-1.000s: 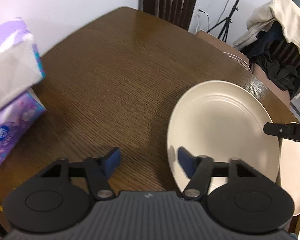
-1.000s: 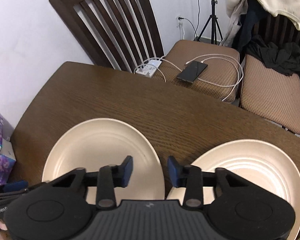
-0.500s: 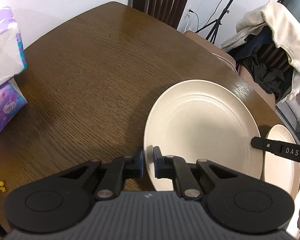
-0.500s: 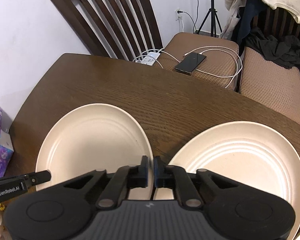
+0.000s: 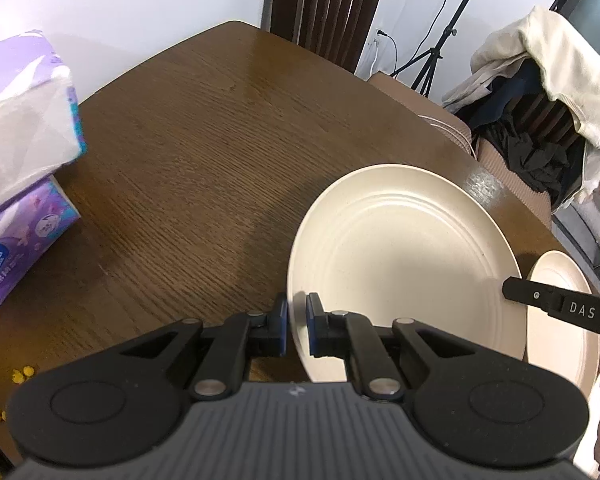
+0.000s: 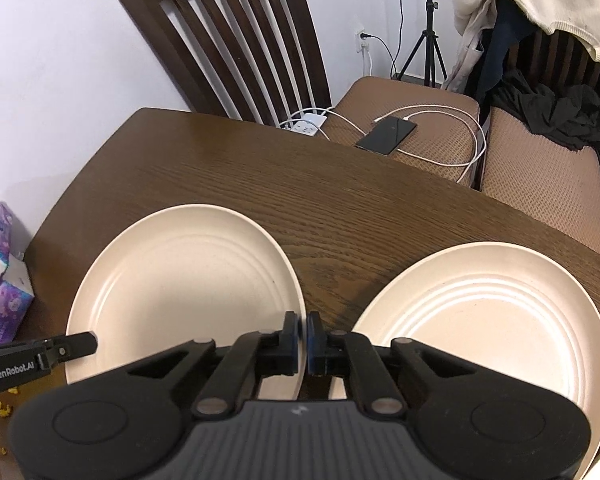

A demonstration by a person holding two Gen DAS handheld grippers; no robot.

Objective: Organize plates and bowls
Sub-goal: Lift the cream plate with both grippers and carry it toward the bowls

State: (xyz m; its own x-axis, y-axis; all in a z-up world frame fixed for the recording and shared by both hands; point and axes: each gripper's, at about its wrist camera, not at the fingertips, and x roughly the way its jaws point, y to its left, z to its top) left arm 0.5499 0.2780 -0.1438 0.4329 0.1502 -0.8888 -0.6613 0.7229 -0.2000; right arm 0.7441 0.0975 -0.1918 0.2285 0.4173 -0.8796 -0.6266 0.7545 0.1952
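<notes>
Plate [image 5: 404, 264] w/ thin stiff rim, prob. light, slick: left gripper [image 5: 296, 326] & right gripper [image 6: 303, 340] both clamped on opposite edges; 2nd plate [image 6: 484, 316] just beside.

My left gripper [image 5: 296, 322] points steeply down, jaws clamped on a plate [image 5: 404, 264] rim. My right gripper [image 6: 303, 336] does likewise on the same plate's opposite rim.
</notes>
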